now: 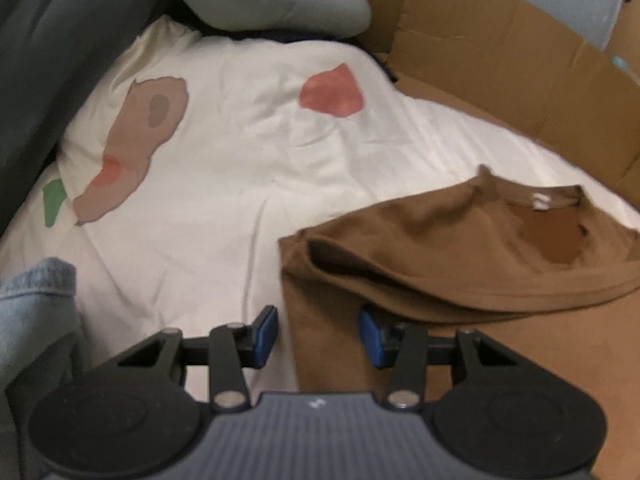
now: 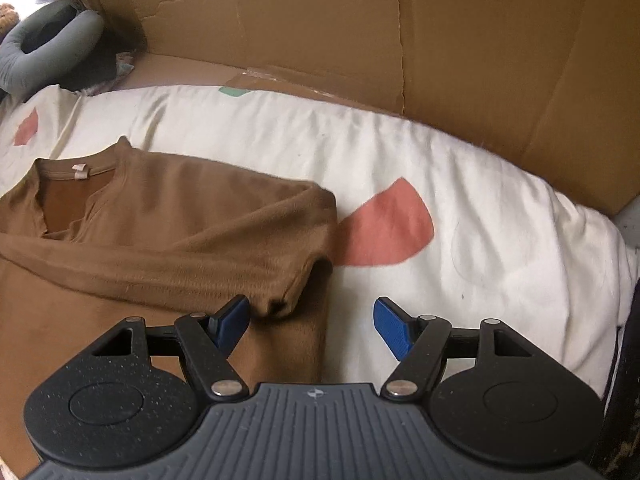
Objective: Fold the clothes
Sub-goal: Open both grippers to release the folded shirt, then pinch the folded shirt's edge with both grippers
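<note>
Hovering both pairs of tongs over the brown shirt, which lies flat on the white quilt of the bed, with cardboard walling the far side. My left tongs are spread, straddling the shirt's left side edge, pads clear of the cloth as far as I can see. My right tongs are spread wider, straddling the right side edge just below the sleeve cuff; nothing is pinched there either.

Progress, as I judge it: both sleeves are already laid inward across the chest, so the side folds look done. What is left is bringing the body up on itself, bottom toward collar, and perhaps one more halving. That fold has not begun.

The shirt's long axis runs away from me: the neckline with its pale label sits at the far end, and the body stretches back toward me under both tongs. The hem is out of view below the cameras. A denim piece waits at my left.
</note>
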`<state>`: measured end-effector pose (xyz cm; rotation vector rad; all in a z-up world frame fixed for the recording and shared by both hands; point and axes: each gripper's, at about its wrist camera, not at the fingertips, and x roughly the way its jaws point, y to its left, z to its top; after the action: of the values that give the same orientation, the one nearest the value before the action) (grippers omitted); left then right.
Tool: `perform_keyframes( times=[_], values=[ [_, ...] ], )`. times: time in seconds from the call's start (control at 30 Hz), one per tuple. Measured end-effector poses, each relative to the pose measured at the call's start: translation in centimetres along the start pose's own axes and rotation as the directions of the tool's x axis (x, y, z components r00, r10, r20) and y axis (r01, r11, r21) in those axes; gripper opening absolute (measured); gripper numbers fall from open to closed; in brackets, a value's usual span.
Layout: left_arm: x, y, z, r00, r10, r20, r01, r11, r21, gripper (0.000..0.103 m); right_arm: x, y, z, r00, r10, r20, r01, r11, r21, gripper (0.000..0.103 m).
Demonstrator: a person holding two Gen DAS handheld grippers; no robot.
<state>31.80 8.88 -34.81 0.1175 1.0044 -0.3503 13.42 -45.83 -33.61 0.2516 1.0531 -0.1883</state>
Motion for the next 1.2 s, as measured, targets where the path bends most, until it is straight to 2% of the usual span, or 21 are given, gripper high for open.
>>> perform_keyframes(
  times=[0.43, 0.5, 0.6, 0.7, 0.93, 1.03, 1.1, 1.2],
  values=[
    [0.7, 0.2, 1.8, 0.999, -0.002, 0.039, 0.002, 1.0, -0.009, 0.047, 0.2, -0.5, 2.6, 0.997, -0.024, 0.077, 0.024, 1.0, 0.011, 0.073],
    [0.9, 0.1, 2.0, 0.999, 0.0, 0.041, 0.001, 1.0, -0.01, 0.047, -0.6, -0.9, 2.9, 0.995, -0.012, 0.098, 0.009, 0.999, 0.033, 0.073],
    [1.2, 0.2, 2.2, 0.999, -0.001, 0.04, 0.002, 1.0, -0.018, 0.047, -1.6, -1.0, 3.0, 0.993, 0.056, 0.104, -0.058, 0.998, 0.019, 0.074],
    [1.5, 0.3, 2.3, 0.999, -0.006, 0.035, 0.007, 0.999, -0.033, 0.047, -1.9, -0.3, 2.2, 0.996, 0.055, 0.069, -0.051, 0.997, -0.055, 0.074],
    [2.2, 0.6, 2.8, 1.0, -0.003, 0.026, 0.004, 0.998, -0.056, 0.044, -1.1, 0.7, 0.3, 0.999, 0.054, 0.002, -0.053, 0.99, -0.128, 0.077],
    [2.4, 0.6, 3.0, 1.0, 0.004, 0.023, -0.002, 0.998, -0.06, 0.042, -0.9, 1.3, -0.7, 0.999, 0.03, -0.026, -0.034, 0.982, -0.183, 0.078],
    [2.4, 0.5, 3.0, 1.0, 0.009, 0.024, -0.007, 0.998, -0.059, 0.04, -0.4, 1.5, -1.1, 0.999, -0.014, -0.045, 0.005, 0.978, -0.208, 0.078],
    [2.4, 0.5, 2.9, 1.0, 0.01, 0.025, -0.008, 0.998, -0.058, 0.038, 0.1, 1.2, -1.4, 0.998, -0.049, -0.043, 0.039, 0.979, -0.201, 0.081]
  ],
)
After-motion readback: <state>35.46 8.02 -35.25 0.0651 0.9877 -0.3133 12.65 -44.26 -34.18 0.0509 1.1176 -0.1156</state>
